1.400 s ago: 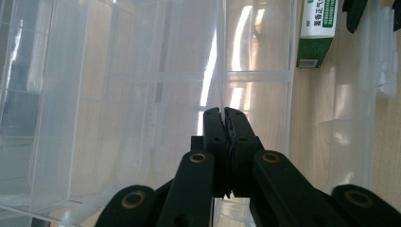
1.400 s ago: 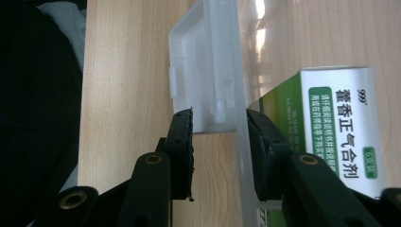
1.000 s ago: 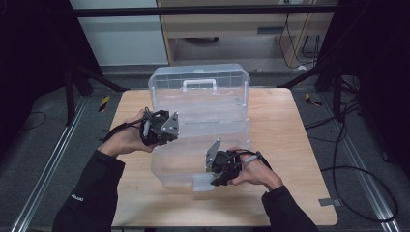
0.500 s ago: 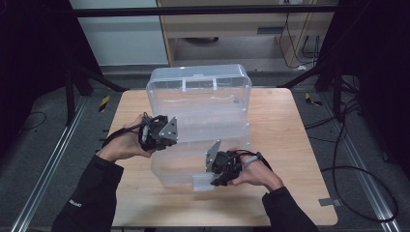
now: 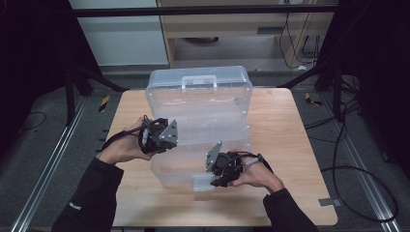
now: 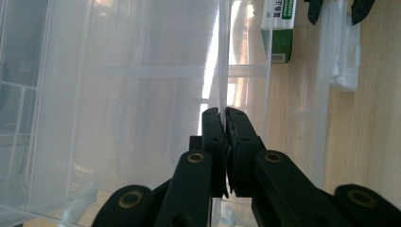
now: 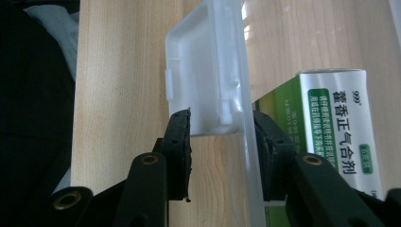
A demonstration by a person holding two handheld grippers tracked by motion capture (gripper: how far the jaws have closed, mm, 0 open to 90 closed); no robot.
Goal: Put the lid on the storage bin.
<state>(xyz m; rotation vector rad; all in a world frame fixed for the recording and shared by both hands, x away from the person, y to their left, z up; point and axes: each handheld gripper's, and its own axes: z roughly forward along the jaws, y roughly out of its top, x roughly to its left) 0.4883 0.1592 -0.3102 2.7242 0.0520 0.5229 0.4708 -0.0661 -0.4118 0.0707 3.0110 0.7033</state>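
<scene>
Wood table holds your clear box. Your left claw pinches the raised lid's edge. Your right claw stands open around the front wall by the latch, nearer you.

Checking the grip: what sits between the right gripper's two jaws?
In the right gripper view, the clear plastic box's front wall and white latch stand between the right gripper's jaws.

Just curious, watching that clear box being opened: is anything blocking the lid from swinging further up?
Nothing visible does. The left tool pinches the lid edge, the right tool straddles the latch, and no obstacle shows behind the box.
</scene>
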